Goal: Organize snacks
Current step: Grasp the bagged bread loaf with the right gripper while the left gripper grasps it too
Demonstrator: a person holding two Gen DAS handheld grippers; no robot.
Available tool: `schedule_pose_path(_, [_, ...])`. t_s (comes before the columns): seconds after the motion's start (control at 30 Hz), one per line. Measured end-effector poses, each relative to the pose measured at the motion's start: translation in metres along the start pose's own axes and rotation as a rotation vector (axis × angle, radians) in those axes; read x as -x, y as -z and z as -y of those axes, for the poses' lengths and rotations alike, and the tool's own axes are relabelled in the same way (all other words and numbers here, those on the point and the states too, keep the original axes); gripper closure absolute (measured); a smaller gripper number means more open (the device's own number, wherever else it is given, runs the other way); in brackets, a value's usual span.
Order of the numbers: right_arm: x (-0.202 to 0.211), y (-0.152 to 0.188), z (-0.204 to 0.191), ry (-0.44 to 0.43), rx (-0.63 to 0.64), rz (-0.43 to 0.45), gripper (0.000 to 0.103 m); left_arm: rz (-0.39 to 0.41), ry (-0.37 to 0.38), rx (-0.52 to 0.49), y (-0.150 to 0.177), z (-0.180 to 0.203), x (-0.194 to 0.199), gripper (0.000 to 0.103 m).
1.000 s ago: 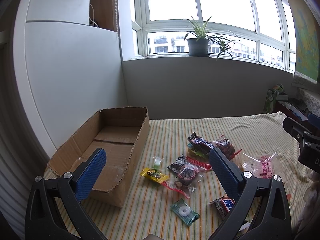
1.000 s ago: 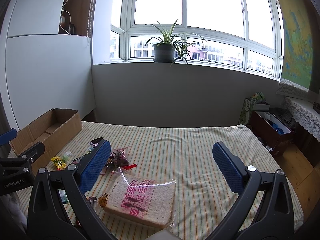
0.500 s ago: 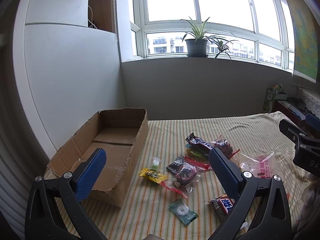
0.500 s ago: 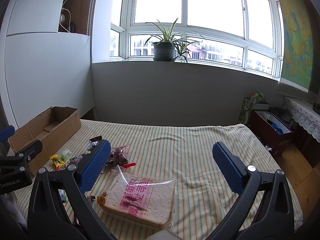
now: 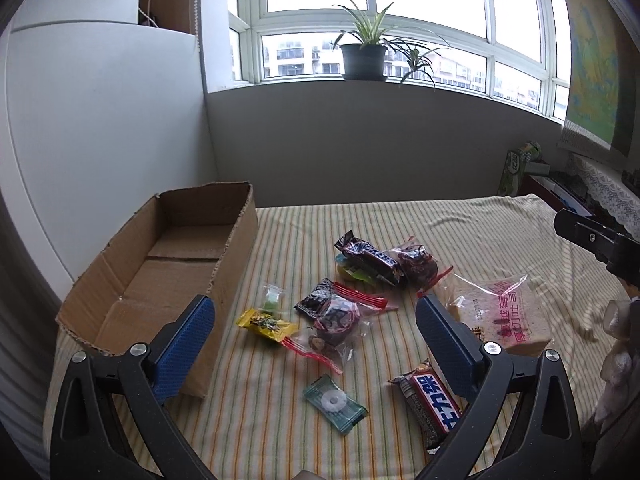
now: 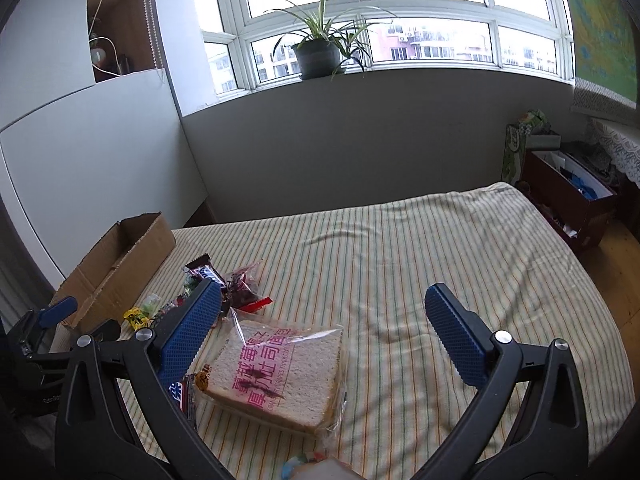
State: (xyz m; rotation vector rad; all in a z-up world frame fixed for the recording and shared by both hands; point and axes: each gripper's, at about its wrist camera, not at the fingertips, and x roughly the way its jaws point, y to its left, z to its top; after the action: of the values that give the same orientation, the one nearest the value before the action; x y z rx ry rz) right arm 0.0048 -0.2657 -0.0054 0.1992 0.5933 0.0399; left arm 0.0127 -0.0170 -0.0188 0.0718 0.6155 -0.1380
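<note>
- The left gripper (image 5: 314, 330) was held with its jaws spread wide and nothing between them, above the scattered snacks on the striped bed sheet (image 5: 460, 224).
- The right gripper (image 6: 322, 320) was likewise spread wide and empty, over the clear-bagged slice of white bread with pink print (image 6: 276, 372).
- The brown-wrapped chocolate bar with blue lettering (image 5: 432, 400) was partly covered by the left gripper's right finger; in the right wrist view only a corner of it showed.
- The small print on the green-wrapped ring candy (image 5: 334, 402) and on the yellow candy wrapper (image 5: 266, 323) could not be read.
- The open brown cardboard box (image 5: 168, 264) lay at the bed's left edge, its near corner hidden behind a blue pad.
- Compared with half a second earlier, the snacks were seen closer and lower in the left wrist view, and the right wrist view was tilted.
</note>
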Motion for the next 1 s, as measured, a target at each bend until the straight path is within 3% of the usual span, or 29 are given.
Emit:
schedule_pose_path(0.2, [-0.009, -0.002, 0.032, -0.121, -0.082, -0.156, 0.001, -0.114, 0.172, 0.065, 0.003, 0.007, -0.016, 0.017])
schedule_pose_path(0.27, [-0.014, 0.0, 0.037, -0.167, -0.099, -0.208, 0.01, -0.137, 0.214, 0.071, 0.003, 0.012, -0.019, 0.017])
schedule_pose_path(0.4, [-0.027, 0.016, 0.036, -0.251, -0.105, -0.305, 0.011, -0.197, 0.297, 0.091, 0.006, 0.024, -0.028, 0.024])
schedule_pose_path(0.53, [-0.04, 0.032, 0.039, -0.327, -0.173, -0.389, 0.023, -0.261, 0.371, 0.121, 0.011, 0.035, -0.04, 0.04])
schedule_pose_path(0.77, [-0.05, 0.039, 0.036, -0.406, -0.227, -0.458, 0.036, -0.322, 0.461, 0.13, 0.012, 0.051, -0.046, 0.05])
schedule_pose_path(1.0, [-0.059, 0.037, 0.035, -0.392, -0.202, -0.477, 0.043, -0.372, 0.516, 0.146, 0.017, 0.058, -0.061, 0.06])
